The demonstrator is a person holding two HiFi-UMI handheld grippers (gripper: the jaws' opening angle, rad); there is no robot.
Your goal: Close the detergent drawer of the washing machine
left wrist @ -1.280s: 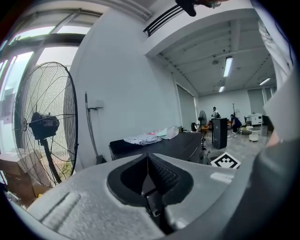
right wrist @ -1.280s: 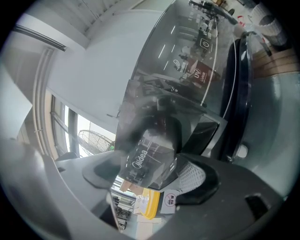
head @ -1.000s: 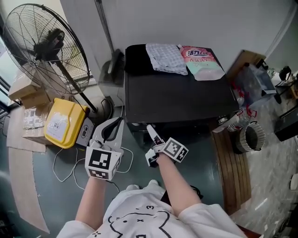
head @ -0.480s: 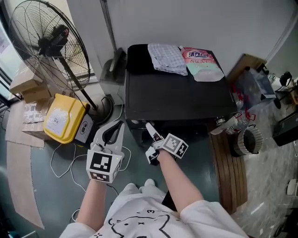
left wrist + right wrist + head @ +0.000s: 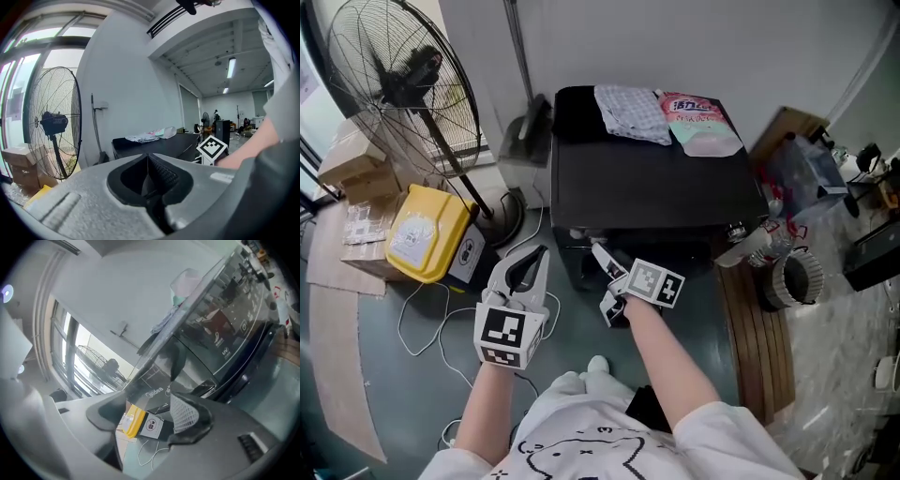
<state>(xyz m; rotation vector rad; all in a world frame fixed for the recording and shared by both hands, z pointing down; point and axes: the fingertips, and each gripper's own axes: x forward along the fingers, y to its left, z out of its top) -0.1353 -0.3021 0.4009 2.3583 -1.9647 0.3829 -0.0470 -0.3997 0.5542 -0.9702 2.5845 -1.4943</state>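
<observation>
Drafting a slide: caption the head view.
Right gripper, empty jaws just closing partway, points at the black washing machine; left gripper shut.

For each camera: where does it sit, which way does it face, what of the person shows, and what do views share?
Head view: on the head, steeply down onto the washing machine; both forearms, left gripper and right gripper show.
Left gripper view: on the left gripper, near level toward the fan; its jaws together, right forearm alongside.
Right gripper view: on the right gripper, rolled, facing the machine's front; jaws apart, just been closing, nothing between.
Shared: all three show the machine and fan.
</observation>
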